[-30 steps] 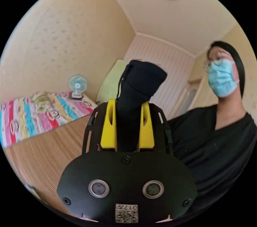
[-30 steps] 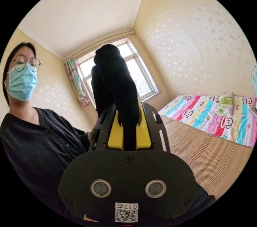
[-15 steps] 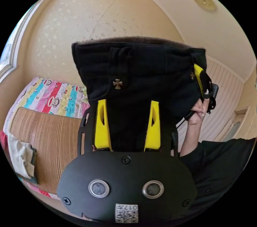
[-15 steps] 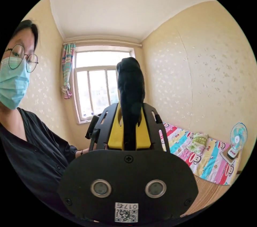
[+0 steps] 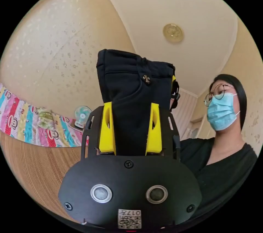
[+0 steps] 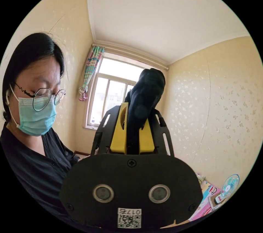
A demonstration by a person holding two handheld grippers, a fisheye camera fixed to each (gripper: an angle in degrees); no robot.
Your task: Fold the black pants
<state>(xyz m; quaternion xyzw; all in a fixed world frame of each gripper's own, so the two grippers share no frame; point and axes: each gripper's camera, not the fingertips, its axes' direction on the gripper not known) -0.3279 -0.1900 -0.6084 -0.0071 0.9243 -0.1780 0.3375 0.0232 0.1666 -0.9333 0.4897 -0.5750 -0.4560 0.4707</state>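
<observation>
The black pants [image 5: 131, 87] are held up in the air by their waistband, a small metal stud showing on the cloth. In the left gripper view my left gripper [image 5: 131, 112] is shut on a broad stretch of the waistband between its yellow jaws. The right gripper [image 5: 173, 90] shows at the far corner of that waistband. In the right gripper view my right gripper [image 6: 134, 115] is shut on a bunched edge of the pants [image 6: 145, 90], which rises above the jaws. The rest of the garment hangs out of sight.
A person in a black top [image 5: 227, 159] stands close behind the grippers. Below lie a tan striped mat [image 5: 35, 167] and a colourful cartoon bedsheet [image 5: 27, 123] with a small fan [image 5: 81, 115]. A window [image 6: 112, 95] with a curtain is at the far wall.
Both cameras have swung upward, so more ceiling shows. The waistband looks narrower in the left gripper view than half a second ago. Both grips on the pants stay as they were.
</observation>
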